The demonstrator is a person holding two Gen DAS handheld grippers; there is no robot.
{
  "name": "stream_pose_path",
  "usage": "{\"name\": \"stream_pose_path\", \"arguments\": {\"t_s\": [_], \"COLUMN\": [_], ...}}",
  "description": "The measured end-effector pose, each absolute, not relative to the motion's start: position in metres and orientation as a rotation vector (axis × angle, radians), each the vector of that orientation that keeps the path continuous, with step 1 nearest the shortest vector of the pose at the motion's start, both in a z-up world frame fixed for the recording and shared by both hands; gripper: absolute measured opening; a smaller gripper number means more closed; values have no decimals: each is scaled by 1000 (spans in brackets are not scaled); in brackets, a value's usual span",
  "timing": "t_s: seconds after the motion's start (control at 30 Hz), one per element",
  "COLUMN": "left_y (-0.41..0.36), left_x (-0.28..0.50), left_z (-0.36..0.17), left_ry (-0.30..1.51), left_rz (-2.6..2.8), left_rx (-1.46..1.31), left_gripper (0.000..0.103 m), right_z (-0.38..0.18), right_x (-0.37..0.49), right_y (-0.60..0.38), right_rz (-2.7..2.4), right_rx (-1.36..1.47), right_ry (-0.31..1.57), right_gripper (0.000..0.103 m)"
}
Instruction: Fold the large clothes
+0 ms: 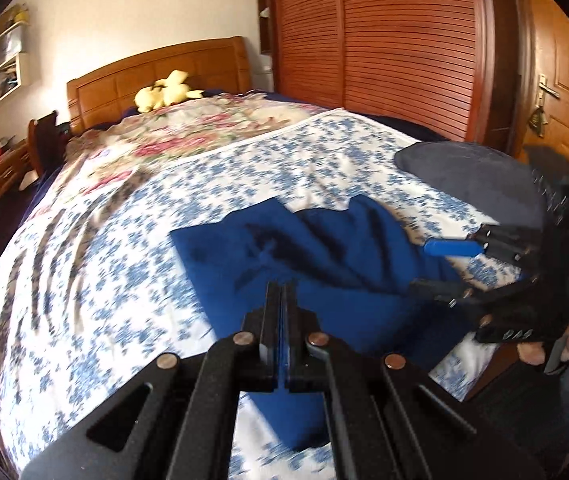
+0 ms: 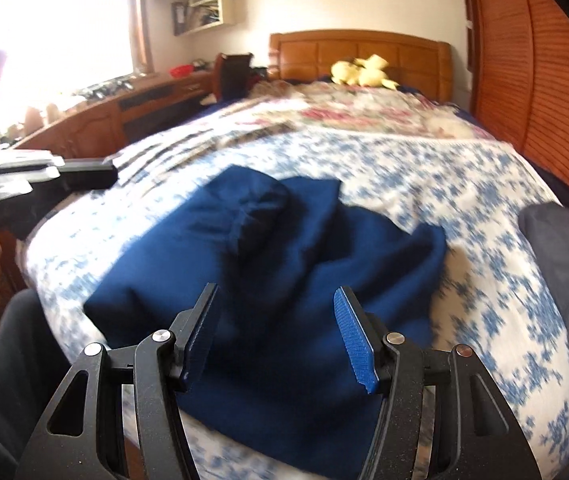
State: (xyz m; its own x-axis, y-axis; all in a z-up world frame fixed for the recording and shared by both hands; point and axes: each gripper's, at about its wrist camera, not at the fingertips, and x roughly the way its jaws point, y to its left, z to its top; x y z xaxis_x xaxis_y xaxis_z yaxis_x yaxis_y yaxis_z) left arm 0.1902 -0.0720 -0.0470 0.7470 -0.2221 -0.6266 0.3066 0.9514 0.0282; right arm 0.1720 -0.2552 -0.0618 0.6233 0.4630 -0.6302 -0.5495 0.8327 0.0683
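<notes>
We are folding a big dark blue cloth garment (image 2: 268,264) that lies rumpled on the near part of the bed's blue-and-white flowered sheet (image 1: 96,264). We think we are still at the start of the fold, because the garment is bunched up, with a flat part on the left and wrinkly humps in the middle and on the right. Our left claw (image 1: 282,300) is pinched tight, its two black fingers pressed flat together over the near edge of the garment. We cannot tell if a bit of blue cloth is caught between them or if it is empty. Our right claw (image 2: 276,336) is about half open, with nothing between its blue pads (image 2: 354,344), and it hangs just above the near side of the garment. Both claws tilt down toward the bed. In the left view the right claw comes in from the right, with a hand (image 1: 540,348) gripping its handle. Next, we think, the right claw needs to come down on a loose edge and pinch it, so both claws can pull the garment flat. Far away a soft yellow plush toy (image 1: 166,92) sits by the wooden headboard (image 1: 156,68), and a dark grey cloth (image 2: 564,256) lies on the right.
</notes>
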Motion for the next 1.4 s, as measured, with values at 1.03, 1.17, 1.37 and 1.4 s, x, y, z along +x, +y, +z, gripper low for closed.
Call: {"name": "stream_pose_path", "arguments": {"t_s": [1.03, 1.17, 1.37, 1.4], "left_y": [43, 49, 47, 45], "left_x": [151, 148, 148, 148], "left_z": [-112, -118, -121, -120], "left_ry": [720, 727, 729, 730], "left_rz": [-148, -159, -197, -203], "left_rx": [-30, -53, -68, -67], "left_gripper": [6, 14, 25, 27], "right_z": [-124, -121, -96, -85], "right_x": [201, 193, 184, 182], "right_y": [-183, -180, -188, -192], "right_rz": [715, 748, 716, 708], "right_rx": [-93, -95, -81, -78], "right_ry": [926, 913, 827, 801], "right_gripper": [49, 20, 8, 8]}}
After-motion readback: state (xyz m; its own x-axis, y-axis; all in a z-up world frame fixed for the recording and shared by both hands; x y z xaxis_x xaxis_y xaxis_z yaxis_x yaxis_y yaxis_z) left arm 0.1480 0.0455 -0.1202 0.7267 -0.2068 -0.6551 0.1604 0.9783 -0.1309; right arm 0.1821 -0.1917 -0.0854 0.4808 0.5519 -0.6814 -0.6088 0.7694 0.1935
